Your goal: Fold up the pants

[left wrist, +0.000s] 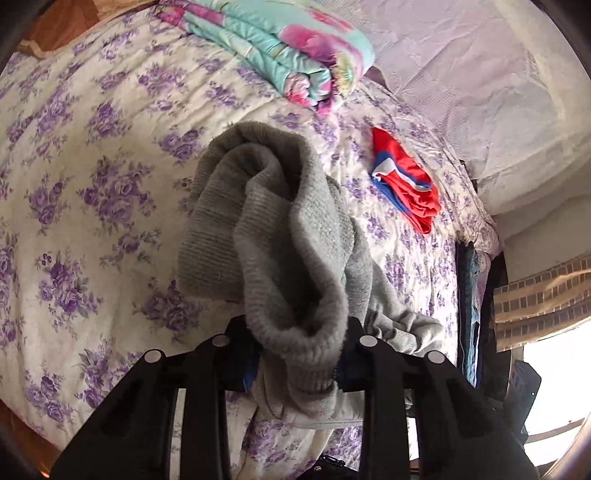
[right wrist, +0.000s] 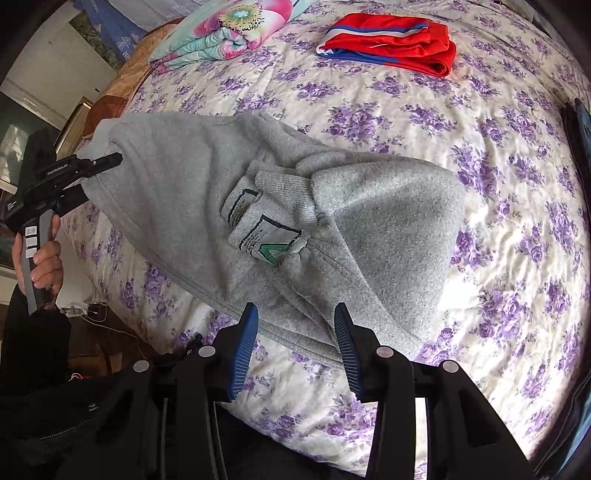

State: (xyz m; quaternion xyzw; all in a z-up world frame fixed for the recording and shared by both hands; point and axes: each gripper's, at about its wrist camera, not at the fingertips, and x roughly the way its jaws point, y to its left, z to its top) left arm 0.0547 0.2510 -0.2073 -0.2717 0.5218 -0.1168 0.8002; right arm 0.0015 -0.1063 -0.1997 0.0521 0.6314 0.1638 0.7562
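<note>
Grey fleece pants (right wrist: 184, 206) lie bunched on the flowered bedspread (right wrist: 480, 184), with a white care label (right wrist: 269, 240) showing. My left gripper (left wrist: 301, 362) is shut on a thick fold of the pants (left wrist: 280, 236) and holds it up off the bed; it also shows in the right wrist view (right wrist: 99, 162), gripping the pants' far left edge. My right gripper (right wrist: 295, 325) is open, its blue pads (right wrist: 243, 343) on either side of the pants' near edge, just above it.
Folded red, white and blue shorts (right wrist: 391, 44) lie at the far side of the bed. A folded pink and turquoise quilt (right wrist: 221, 29) sits at the head. A wall (left wrist: 480, 92) runs along the bed's far side. A bright window (left wrist: 554, 387) is at the right.
</note>
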